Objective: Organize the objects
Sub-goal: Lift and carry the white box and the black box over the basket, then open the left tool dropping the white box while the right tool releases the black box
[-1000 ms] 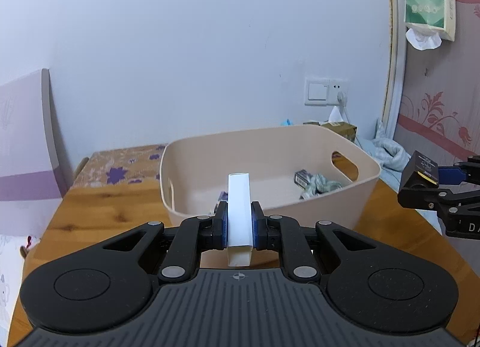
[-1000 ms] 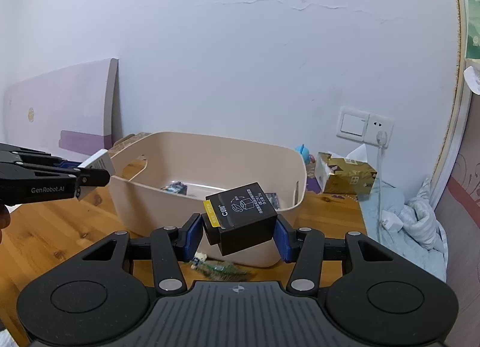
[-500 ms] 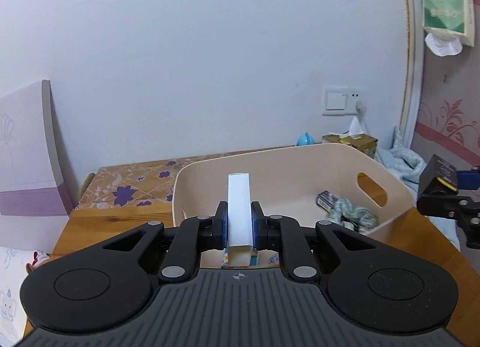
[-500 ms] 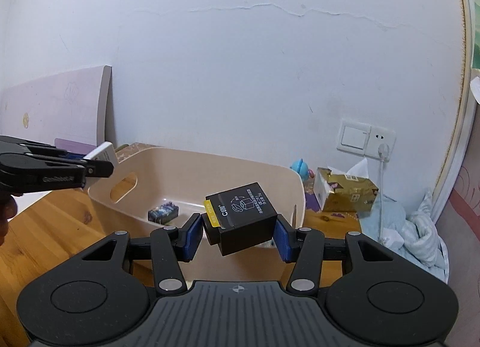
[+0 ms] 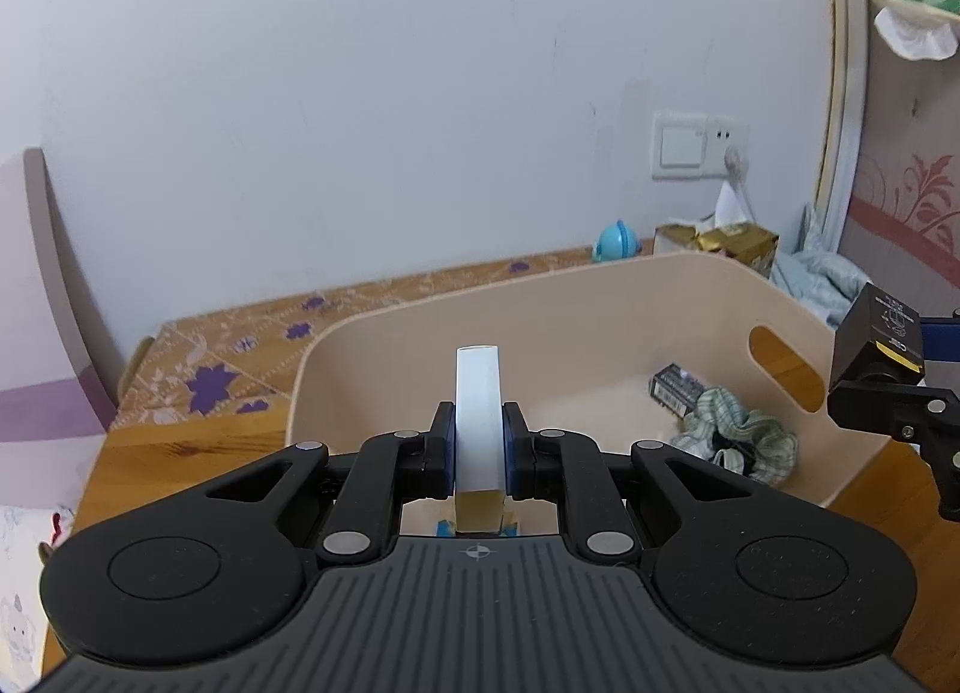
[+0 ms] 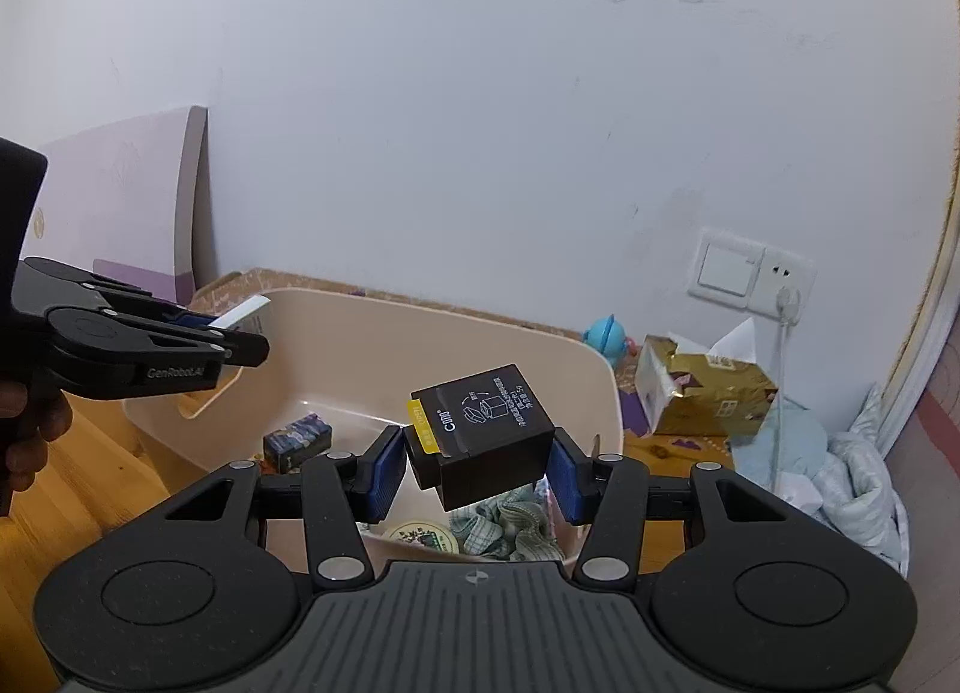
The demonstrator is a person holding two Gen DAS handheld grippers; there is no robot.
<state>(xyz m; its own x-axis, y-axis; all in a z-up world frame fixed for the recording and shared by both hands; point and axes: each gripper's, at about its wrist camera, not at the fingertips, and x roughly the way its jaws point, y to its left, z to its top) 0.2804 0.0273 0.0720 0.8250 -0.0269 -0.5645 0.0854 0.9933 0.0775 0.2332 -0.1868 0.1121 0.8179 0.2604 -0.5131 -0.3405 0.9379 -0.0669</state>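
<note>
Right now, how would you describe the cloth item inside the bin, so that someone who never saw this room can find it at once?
Look into the beige plastic bin on the wooden table, at the end with the oval handle cut-out. On its floor lies a crumpled green-and-white checked cloth, beside a small dark box. It is the only soft, wrinkled thing there; the other things visible in the bin are stiff packages.

Left gripper (image 5: 477,447) clamping upright white box (image 5: 477,411), centre frame, above beige bin (image 5: 600,297); black box (image 5: 879,333) at right edge.
</note>
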